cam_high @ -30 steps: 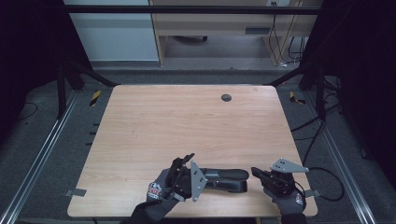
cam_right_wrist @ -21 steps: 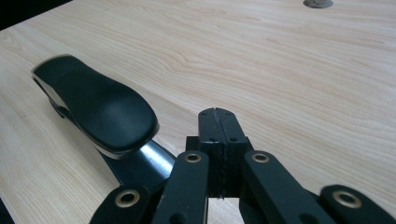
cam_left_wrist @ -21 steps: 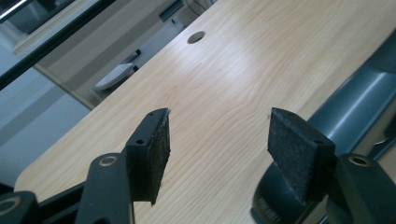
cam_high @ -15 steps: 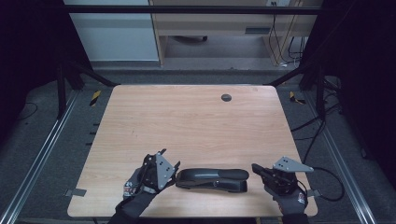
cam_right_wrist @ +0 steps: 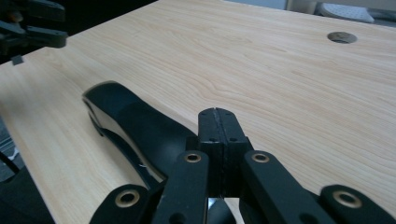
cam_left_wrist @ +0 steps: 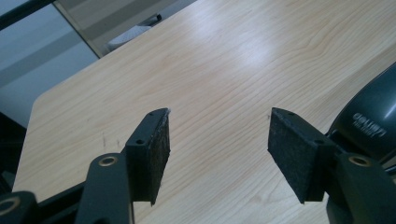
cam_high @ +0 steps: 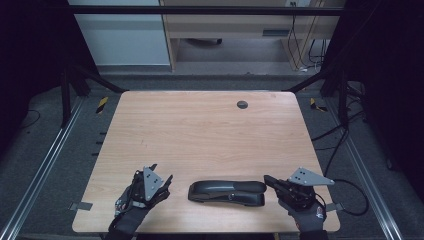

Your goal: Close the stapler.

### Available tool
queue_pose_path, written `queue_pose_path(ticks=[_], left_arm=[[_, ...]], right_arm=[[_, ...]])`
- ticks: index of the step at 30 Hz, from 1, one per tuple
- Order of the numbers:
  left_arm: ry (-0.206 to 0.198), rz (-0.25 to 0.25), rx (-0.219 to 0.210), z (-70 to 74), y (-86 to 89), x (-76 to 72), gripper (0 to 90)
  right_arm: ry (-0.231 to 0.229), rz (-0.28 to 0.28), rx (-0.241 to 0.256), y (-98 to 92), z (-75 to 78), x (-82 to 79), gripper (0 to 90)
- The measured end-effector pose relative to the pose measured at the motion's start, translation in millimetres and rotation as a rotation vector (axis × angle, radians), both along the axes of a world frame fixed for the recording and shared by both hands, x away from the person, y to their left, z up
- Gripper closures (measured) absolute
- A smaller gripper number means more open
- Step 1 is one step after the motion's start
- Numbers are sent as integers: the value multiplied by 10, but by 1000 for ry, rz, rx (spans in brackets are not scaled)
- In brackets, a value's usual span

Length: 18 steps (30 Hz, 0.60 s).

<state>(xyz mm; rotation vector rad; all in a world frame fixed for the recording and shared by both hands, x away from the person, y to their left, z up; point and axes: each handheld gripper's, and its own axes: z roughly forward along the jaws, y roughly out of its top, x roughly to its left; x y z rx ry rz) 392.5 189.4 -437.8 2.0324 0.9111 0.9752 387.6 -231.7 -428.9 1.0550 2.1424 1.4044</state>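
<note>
A black stapler (cam_high: 227,192) lies flat on the wooden table (cam_high: 200,130), close to the front edge. My left gripper (cam_high: 161,172) stands open a short way to its left, apart from it. In the left gripper view the left gripper (cam_left_wrist: 217,140) holds nothing between its pads, and the stapler's end (cam_left_wrist: 373,121) sits just beyond the right jaw. My right gripper (cam_high: 268,179) is shut at the stapler's right end, its tip close to the stapler. In the right gripper view the right gripper (cam_right_wrist: 218,114) has its jaws pressed together, empty, with the stapler (cam_right_wrist: 135,121) stretching off to the left.
A round cable hole (cam_high: 242,104) sits near the table's far edge. Metal rails run along both sides of the table, and a black cable (cam_high: 350,185) trails off the right gripper. The left gripper (cam_right_wrist: 32,28) shows far off in the right gripper view.
My left gripper has drawn back to the left, away from the stapler's left end, and stands open. The stapler stays on the table. The right gripper has barely moved.
</note>
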Motion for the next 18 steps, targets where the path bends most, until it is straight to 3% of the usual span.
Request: queue_pose_path(ticks=[9,12,18], left_arm=[[-10,27,-9,-11,98,17,384],[7,41,-12,-31,109,28,385],[15,50,-12,-43,126,45,385]], right_arm=[[-2,52,9,119,-55,-37,900],[-5,56,39,107,-85,-48,900],[-14,70,39,136,-99,-64,900]])
